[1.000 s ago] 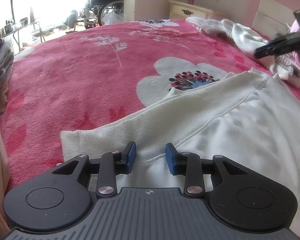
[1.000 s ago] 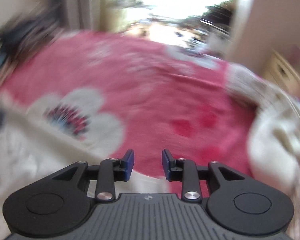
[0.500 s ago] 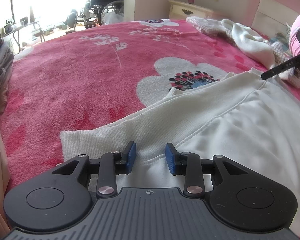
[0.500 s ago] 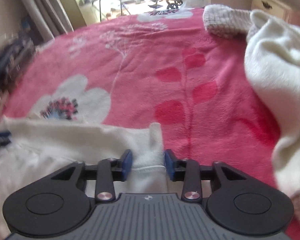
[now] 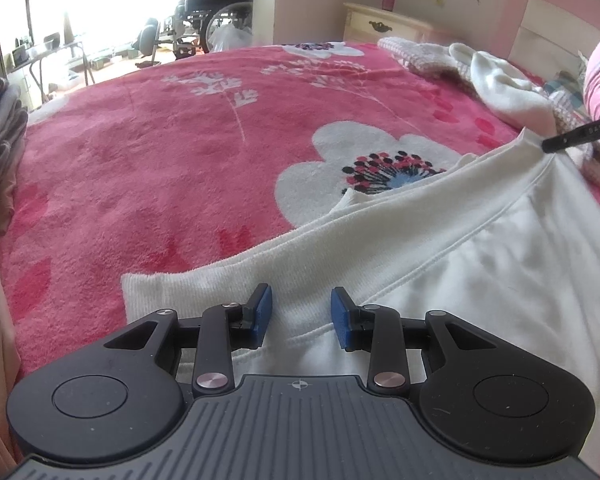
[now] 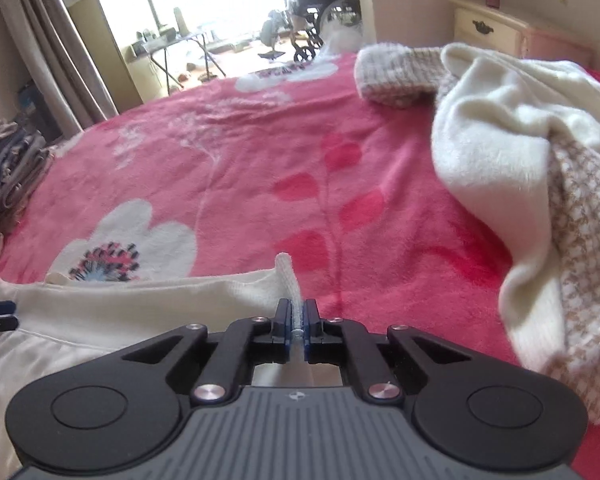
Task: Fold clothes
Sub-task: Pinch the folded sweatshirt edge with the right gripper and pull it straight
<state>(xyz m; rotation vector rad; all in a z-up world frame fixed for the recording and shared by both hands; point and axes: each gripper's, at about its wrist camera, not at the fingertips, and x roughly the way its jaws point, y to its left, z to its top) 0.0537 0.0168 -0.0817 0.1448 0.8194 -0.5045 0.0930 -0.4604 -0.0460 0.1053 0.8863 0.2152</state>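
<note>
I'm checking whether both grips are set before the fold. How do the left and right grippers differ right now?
The left gripper is open, its blue pads apart over the ribbed hem of the white garment; the right gripper is shut, pinching a corner of that hem. The cloth lies flat under the left gripper, while at the right gripper it stands up in a ridge. Both have the same black build and work the same hem on the pink blanket.

We see a cream sweater (image 5: 479, 264) lying flat on the bed, ribbed hem farthest from us, one hem corner (image 6: 290, 280) lifted.
</note>
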